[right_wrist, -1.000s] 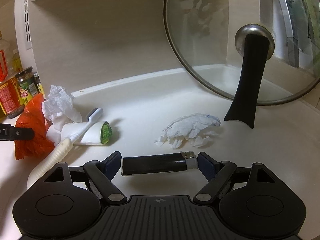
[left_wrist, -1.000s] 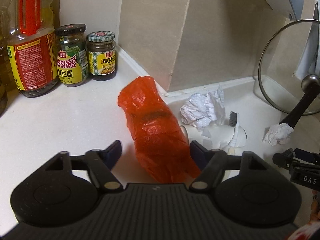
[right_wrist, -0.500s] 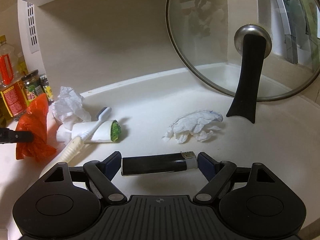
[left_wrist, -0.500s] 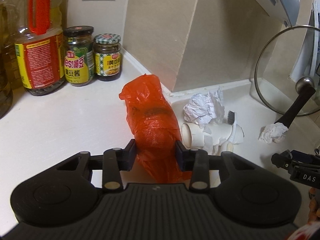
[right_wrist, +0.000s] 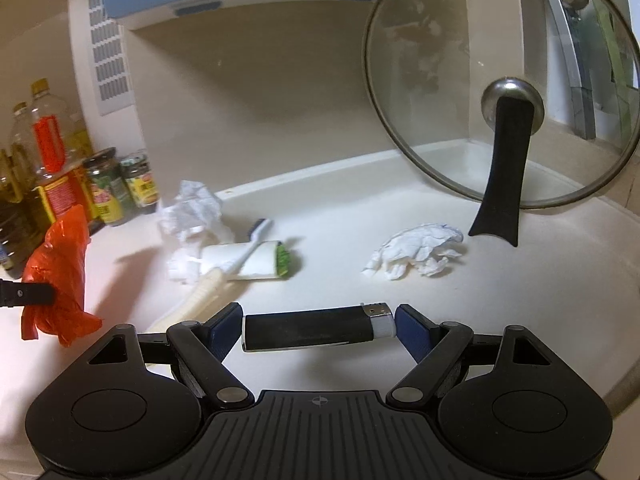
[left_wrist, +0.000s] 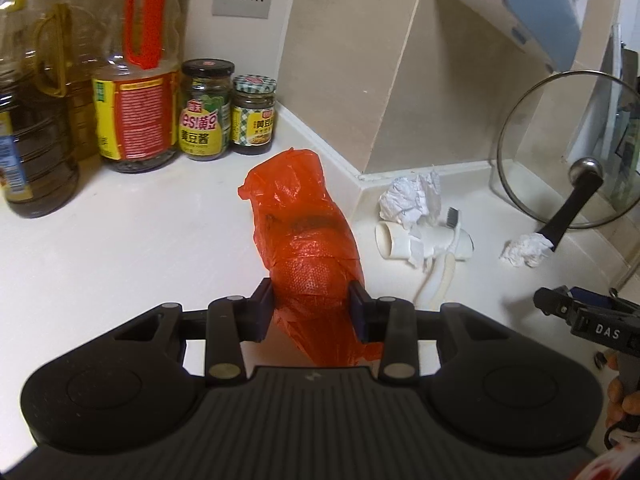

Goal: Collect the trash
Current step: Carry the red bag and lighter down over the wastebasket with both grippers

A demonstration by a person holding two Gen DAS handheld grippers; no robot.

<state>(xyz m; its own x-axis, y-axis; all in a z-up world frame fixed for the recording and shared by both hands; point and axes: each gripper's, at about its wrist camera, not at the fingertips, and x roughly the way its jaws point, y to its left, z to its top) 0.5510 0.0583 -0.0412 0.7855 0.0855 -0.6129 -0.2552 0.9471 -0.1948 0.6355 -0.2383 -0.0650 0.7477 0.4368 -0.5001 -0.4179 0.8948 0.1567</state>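
Observation:
My left gripper [left_wrist: 314,304] is shut on an orange plastic bag [left_wrist: 304,232], its pads squeezing the bag's lower half just above the white counter [left_wrist: 120,248]. In the right wrist view the same bag [right_wrist: 60,264] hangs at the far left. My right gripper [right_wrist: 320,326] is shut on a black lighter [right_wrist: 312,328], held end to end between its blue pads. On the counter beyond lie a crumpled tissue [right_wrist: 416,250], a crumpled paper wad [right_wrist: 192,208], a white tube with a green end [right_wrist: 256,264] and a toothbrush [right_wrist: 248,248] across it.
A glass pot lid [right_wrist: 500,92] with a black handle leans in the back right corner. Two sauce jars [left_wrist: 206,112] and large oil bottles [left_wrist: 136,80] stand at the back left. A beige wall corner [left_wrist: 360,80] juts out behind the bag.
The left jaws closed onto the orange bag and drew back with it. The right gripper rose and drew back a little, still carrying the lighter.

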